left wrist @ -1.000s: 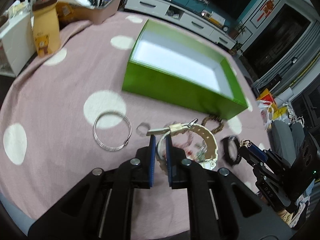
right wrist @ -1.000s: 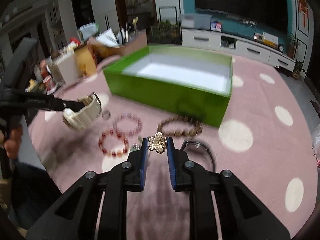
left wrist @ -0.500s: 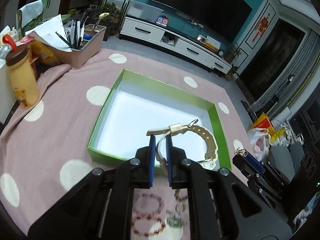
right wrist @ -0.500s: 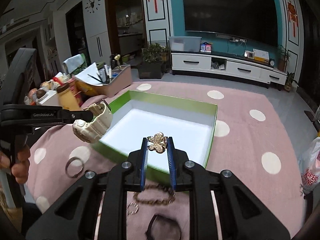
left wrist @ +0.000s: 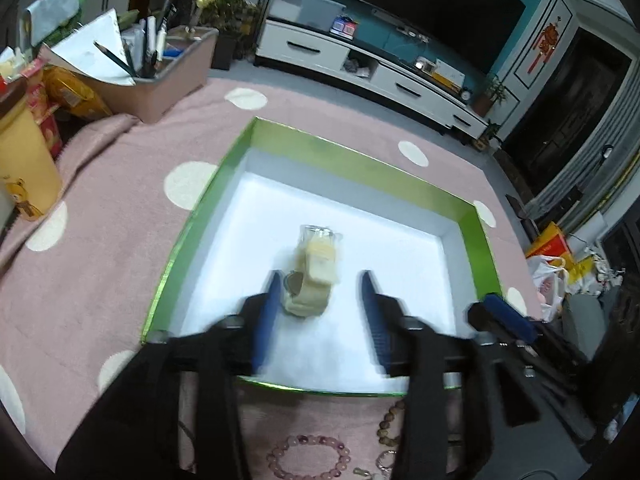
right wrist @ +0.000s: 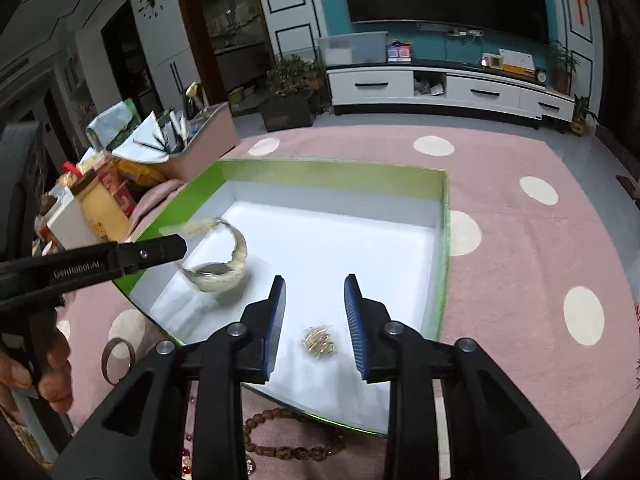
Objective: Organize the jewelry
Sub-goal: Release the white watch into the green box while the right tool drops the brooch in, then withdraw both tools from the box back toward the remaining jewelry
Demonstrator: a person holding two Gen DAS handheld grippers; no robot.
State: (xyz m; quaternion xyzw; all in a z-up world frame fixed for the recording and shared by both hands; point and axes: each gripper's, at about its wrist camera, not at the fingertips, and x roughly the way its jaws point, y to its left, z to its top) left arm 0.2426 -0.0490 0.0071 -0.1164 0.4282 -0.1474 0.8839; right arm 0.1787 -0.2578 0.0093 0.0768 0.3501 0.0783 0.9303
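A green box [left wrist: 468,216] with a white inside lies on the pink spotted cloth. My left gripper [left wrist: 320,280] hangs over it with its jaws opening. The cream watch [left wrist: 314,276], blurred, sits loose between the fingers, and no pad presses on it. In the right wrist view the watch [right wrist: 216,264] is inside the box [right wrist: 444,208] near its left wall, just past the left gripper's tip [right wrist: 160,250]. My right gripper [right wrist: 315,280] is over the box's near part, jaws also opening. A gold flower brooch [right wrist: 319,340] lies free on the white floor below them.
Outside the box's near wall lie a pink bead bracelet [left wrist: 308,456], a brown wooden bead bracelet [right wrist: 296,436] and a thin bangle [right wrist: 116,360]. A yellow bottle [left wrist: 20,168] and a box of pens [left wrist: 160,80] stand at the far left. A hand [right wrist: 40,368] holds the left gripper.
Both grippers moved forward from the jewelry on the cloth to above the box. The left let go of the watch and the right let go of the brooch; both now lie inside.
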